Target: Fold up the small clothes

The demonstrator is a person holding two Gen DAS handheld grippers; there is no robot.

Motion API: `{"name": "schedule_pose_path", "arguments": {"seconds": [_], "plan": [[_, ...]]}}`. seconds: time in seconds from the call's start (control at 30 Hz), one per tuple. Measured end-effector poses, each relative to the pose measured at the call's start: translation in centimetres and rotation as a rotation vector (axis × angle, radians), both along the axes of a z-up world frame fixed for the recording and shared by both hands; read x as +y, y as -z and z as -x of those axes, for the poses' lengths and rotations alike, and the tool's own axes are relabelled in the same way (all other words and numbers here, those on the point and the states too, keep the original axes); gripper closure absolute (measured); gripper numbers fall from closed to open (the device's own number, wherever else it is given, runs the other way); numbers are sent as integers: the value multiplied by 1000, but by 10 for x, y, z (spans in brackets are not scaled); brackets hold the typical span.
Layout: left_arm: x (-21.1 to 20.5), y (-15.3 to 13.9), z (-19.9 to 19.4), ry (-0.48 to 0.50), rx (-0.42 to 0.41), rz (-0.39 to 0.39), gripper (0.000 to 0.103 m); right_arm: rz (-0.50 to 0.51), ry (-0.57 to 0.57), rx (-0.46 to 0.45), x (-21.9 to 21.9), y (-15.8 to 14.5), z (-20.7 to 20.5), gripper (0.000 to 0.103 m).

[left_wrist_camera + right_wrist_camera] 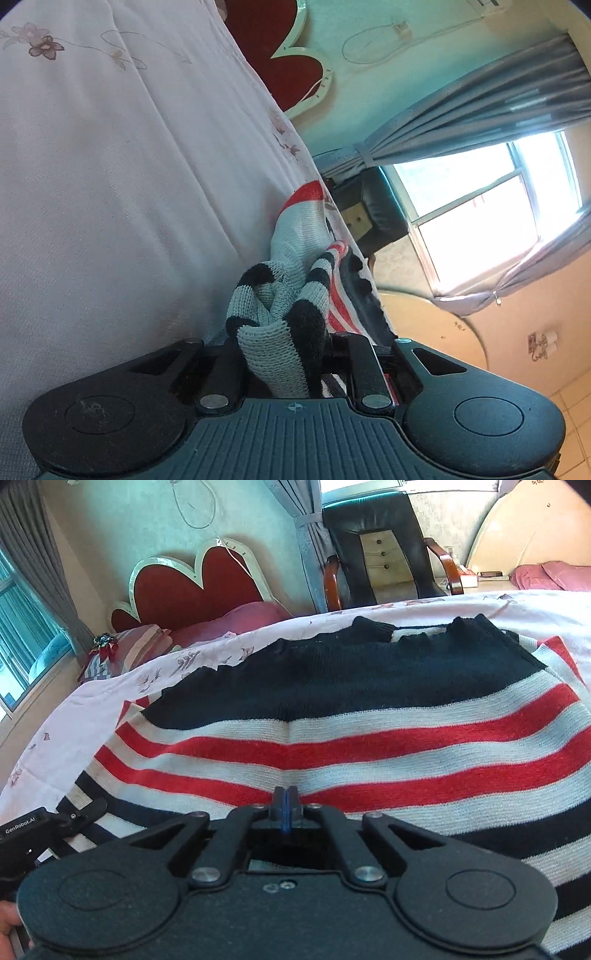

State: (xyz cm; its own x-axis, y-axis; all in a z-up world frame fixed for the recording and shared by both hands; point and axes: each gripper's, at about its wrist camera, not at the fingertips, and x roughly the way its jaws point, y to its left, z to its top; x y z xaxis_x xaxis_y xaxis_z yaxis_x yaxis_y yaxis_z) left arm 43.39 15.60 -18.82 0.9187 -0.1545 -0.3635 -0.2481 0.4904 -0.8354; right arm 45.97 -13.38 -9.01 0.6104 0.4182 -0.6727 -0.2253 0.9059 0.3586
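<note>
Two grippers are both clamped down right now. The left gripper [280, 354] has a bunched wad of the sweater [332, 738] pinched between its fingers, looks like a striped grey-and-black sleeve or cuff, with the fabric squeezed tight and spilling out in front. The right gripper [286, 805] has its fingers pressed fully together right at a red stripe; a small pucker in the knit meets the tips, so it's probably nipping a thin fold, but can't say for sure it actually has cloth.

The sweater itself is spread flat on the bed [110, 686], navy band at the far side, red and white stripes across the middle, dark stripes nearest the camera. The left gripper also shows at the sweater's left edge in the right wrist view.

Looks like the grab stage of a fold: the left has the sleeve, ready to carry it inward over the body. Next move needs a lift high enough that the sleeve clears without dragging the whole sweater, then laying it flat.
</note>
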Motion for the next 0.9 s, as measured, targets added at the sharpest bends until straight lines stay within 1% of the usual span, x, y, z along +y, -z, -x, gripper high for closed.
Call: {"name": "schedule_pose_path", "arguments": {"seconds": [0.07,0.1,0.13,0.2,0.27,0.3,0.33,0.47,0.63,0.73,0.8,0.9], "plan": [[0,-1,-1,1,2,-6,86,-3,-2,-4,-1,1,1,103],[-2,-2,2,4,9,-24,87,3,-3,-6,0,0,1,103],[-4,-6,0,11,25,-72,87,9,-5,-8,1,0,2,103],[-16,-26,-1,34,46,-195,87,12,-8,-11,2,0,1,103],[-20,-43,0,57,24,-255,87,-10,-3,-5,-2,0,0,103],[-22,-50,0,65,31,-289,87,-24,2,1,-3,1,0,103],[-22,-54,-1,71,34,-302,87,-38,7,9,-6,3,-3,103],[-14,-57,2,66,44,-273,87,-71,30,38,-9,3,-5,103],[-11,-56,6,66,44,-271,87,-66,38,46,-8,2,-4,103],[-13,-61,5,72,36,-278,87,-74,43,48,-9,3,-6,103],[-17,-69,9,86,4,-285,87,-78,45,47,-9,3,-6,103],[-31,-95,6,144,-64,-313,87,-87,51,48,-10,4,-5,103]]}}
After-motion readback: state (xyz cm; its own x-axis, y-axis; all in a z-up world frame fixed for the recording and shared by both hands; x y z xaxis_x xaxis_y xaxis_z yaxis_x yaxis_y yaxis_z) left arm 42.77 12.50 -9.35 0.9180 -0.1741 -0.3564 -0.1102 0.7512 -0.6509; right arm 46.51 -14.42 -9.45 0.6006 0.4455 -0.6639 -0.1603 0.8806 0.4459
